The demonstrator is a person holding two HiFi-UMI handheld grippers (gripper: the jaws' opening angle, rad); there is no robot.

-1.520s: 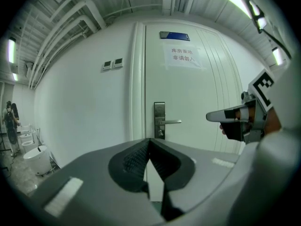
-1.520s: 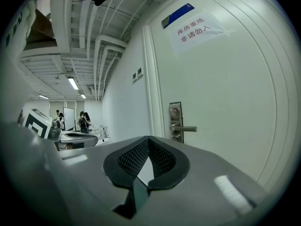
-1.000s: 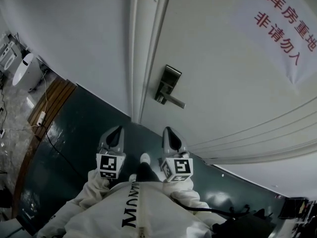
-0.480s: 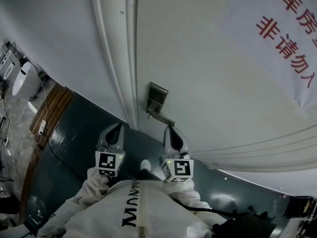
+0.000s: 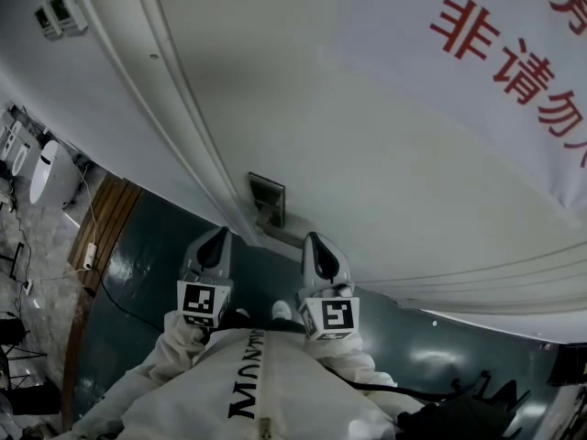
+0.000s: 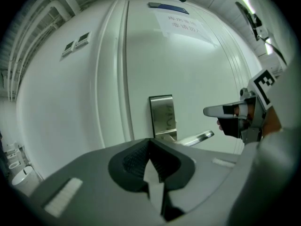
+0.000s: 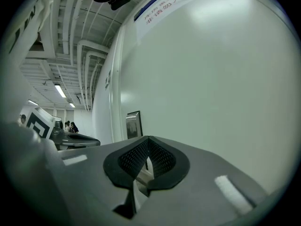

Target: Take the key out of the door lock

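A metal lock plate (image 5: 267, 200) sits on the white door (image 5: 367, 154), close ahead of both grippers. In the left gripper view the lock plate (image 6: 162, 117) carries a lever handle (image 6: 197, 138) pointing right. No key shows in any view; the part below the handle is hidden behind the jaws. My left gripper (image 5: 216, 237) is shut and empty, left of the plate. My right gripper (image 5: 313, 240) is shut and empty too, just right of it. Each gripper view shows its own jaws closed: left gripper (image 6: 150, 141), right gripper (image 7: 148, 139).
A white sign with red characters (image 5: 514, 53) hangs on the door's upper right. The door frame (image 5: 174, 99) runs diagonally left of the lock, with wall switches (image 5: 60, 12) beyond. Dark floor (image 5: 138, 246), a wooden strip (image 5: 105, 218) and a cable lie at the left.
Both grippers and the head have moved closer to the door. The lock plate now sits just above the gripper tips, and the lever handle is mostly hidden in the head view.
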